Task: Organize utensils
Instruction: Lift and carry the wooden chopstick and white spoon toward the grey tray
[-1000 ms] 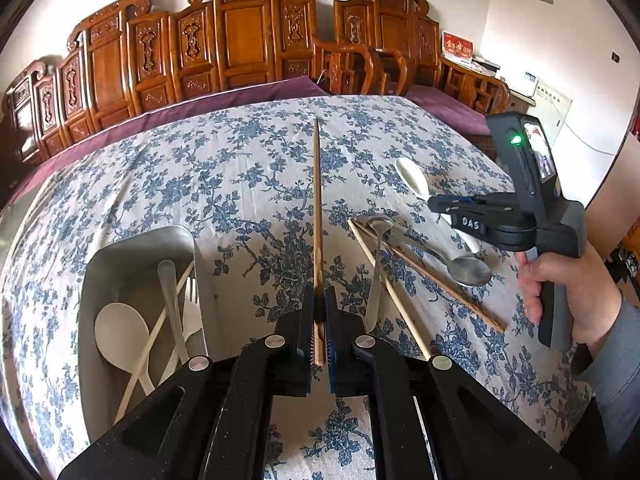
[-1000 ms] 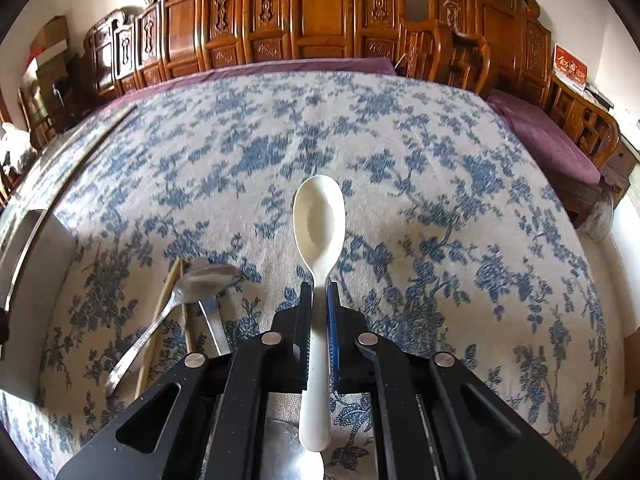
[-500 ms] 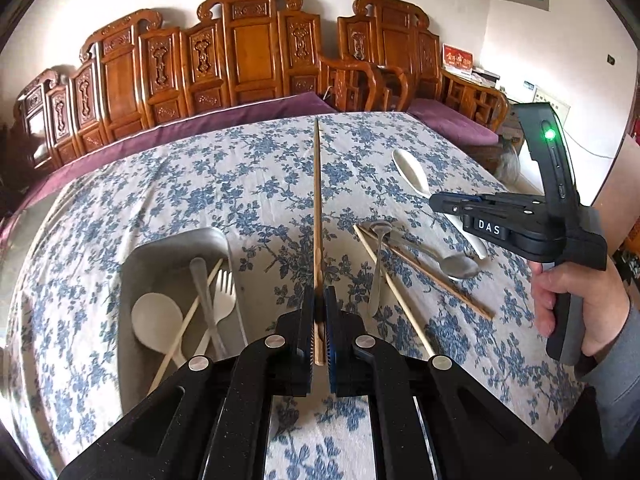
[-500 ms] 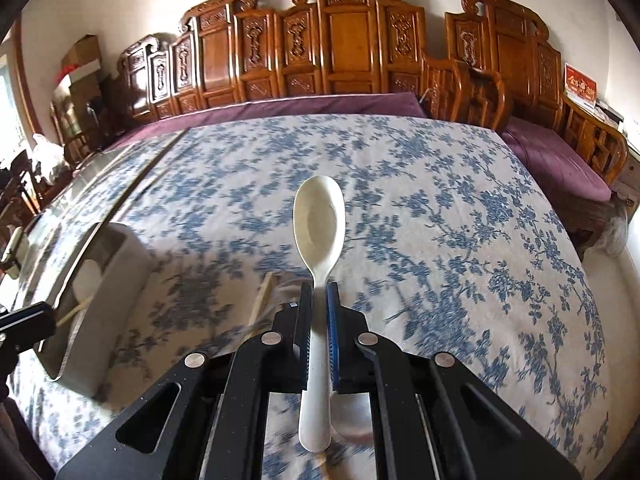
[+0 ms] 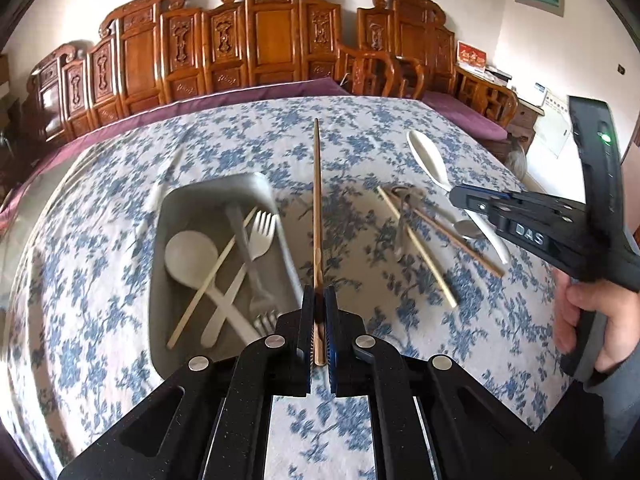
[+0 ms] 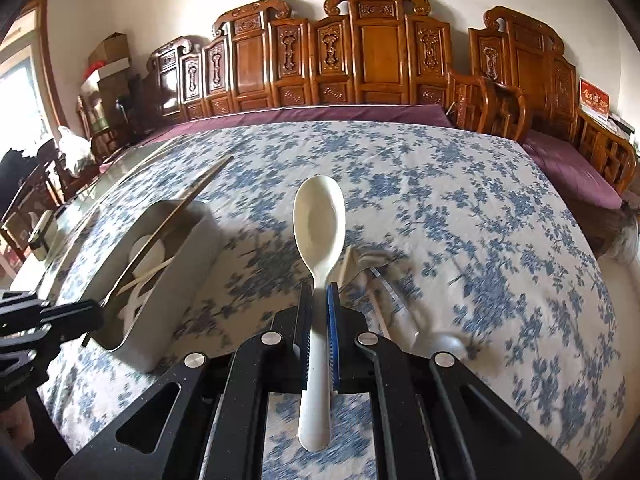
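My left gripper is shut on a brown wooden chopstick that points away from me, beside the right wall of the grey tray. The tray holds a white spoon, a white fork, a pale chopstick and a metal utensil. My right gripper is shut on a white spoon, held above the cloth to the right of the tray. It also shows in the left wrist view. Loose chopsticks and a metal spoon lie on the table.
The table wears a blue floral cloth. Carved wooden chairs line its far side, with a purple cushioned bench at the right. In the right wrist view, the metal spoon lies beside my right gripper.
Both grippers have risen and moved left toward the tray, each keeping its utensil. The tray now sits closer to the middle in both views.
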